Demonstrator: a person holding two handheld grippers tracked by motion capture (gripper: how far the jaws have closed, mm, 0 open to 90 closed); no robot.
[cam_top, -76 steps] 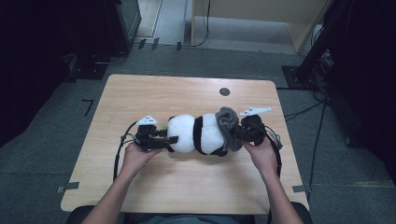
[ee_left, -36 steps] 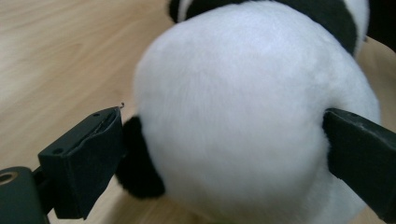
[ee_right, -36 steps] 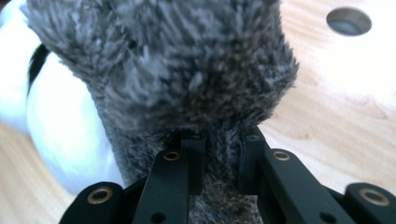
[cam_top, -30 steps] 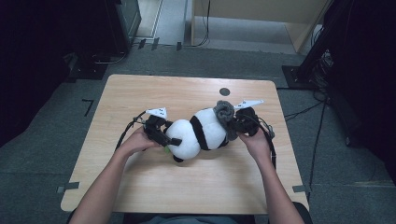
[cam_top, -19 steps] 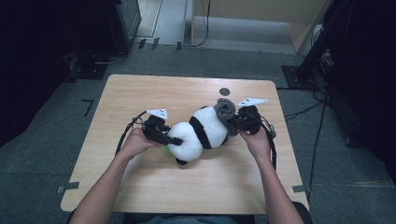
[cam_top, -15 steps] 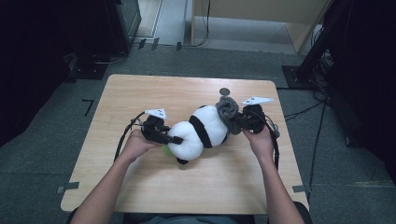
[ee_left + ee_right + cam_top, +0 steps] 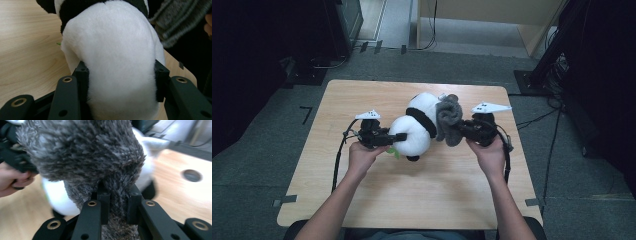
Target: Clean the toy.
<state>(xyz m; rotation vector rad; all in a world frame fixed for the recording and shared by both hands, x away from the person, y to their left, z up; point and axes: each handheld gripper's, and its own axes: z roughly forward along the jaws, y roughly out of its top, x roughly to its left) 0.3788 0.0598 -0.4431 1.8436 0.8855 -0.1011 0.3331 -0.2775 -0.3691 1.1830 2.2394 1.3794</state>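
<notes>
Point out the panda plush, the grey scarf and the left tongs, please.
panda (image 7: pixel 422 127): high view, white body.
scarf (image 7: pixel 82 152): right gripper view, fuzzy bulk above the jaws.
left tongs (image 7: pixel 120 82): left gripper view, midway between the tips, shut on the panda.

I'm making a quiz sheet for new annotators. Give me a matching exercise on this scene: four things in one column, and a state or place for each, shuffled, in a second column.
1. left gripper
2. right gripper
3. round hole
4. grey triangular plate

a. set in the tabletop
b. clamped on grey fuzzy fabric
c. on top of a gripper
d. squeezing the panda plush's white end

Pairs: 1-d, 2-b, 3-a, 4-c
</notes>
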